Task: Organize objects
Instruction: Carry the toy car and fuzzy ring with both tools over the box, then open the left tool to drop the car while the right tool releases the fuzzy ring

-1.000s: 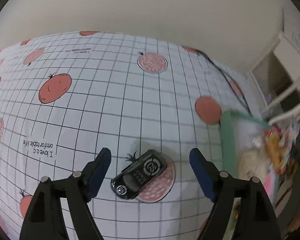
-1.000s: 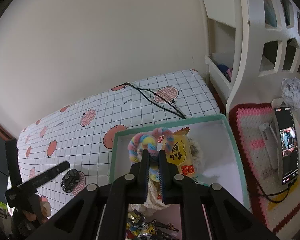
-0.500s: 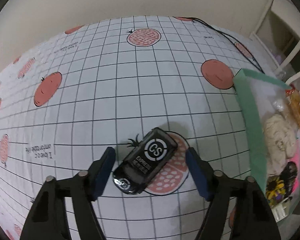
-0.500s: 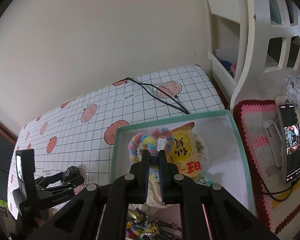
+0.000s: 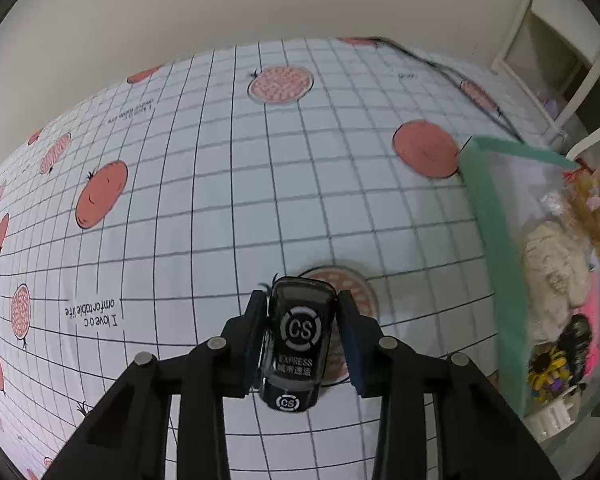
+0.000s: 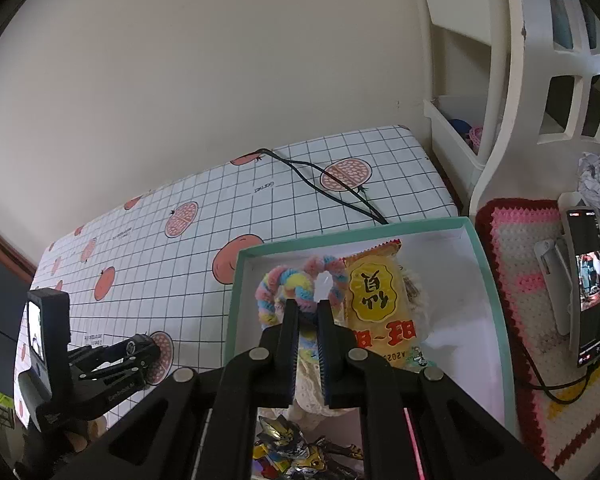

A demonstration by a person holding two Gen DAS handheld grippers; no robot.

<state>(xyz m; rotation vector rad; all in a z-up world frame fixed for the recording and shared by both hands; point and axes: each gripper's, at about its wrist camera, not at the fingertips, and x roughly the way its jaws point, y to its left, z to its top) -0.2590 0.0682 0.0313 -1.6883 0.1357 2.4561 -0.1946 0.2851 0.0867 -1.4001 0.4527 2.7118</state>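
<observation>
The black toy car (image 5: 297,342), marked "CS" on roof and hood, sits pinched between the blue pads of the left hand-held gripper (image 5: 302,332), directly over a pomegranate print on the grid-patterned tablecloth (image 5: 204,208) covering the worktop. Whether its wheels touch the cloth cannot be told. The teal-rimmed box (image 5: 496,216) lies to the right of the car, well apart from it, holding a cream lacy bundle (image 5: 556,272) and a small sunflower piece (image 5: 544,368).

From the right wrist view, the right hand-held gripper (image 6: 309,336) hangs over that same box (image 6: 488,264), its fingers drawn close together with a narrow gap; the pastel fuzzy ring (image 6: 296,284) lies just beyond the tips, and whether they grip anything cannot be told. Beside the ring rests a yellow snack packet (image 6: 380,304). A black cable (image 6: 328,188) runs across the cloth behind the box, and a phone (image 6: 590,280) stands on a crocheted mat (image 6: 520,248) to the box's right.
</observation>
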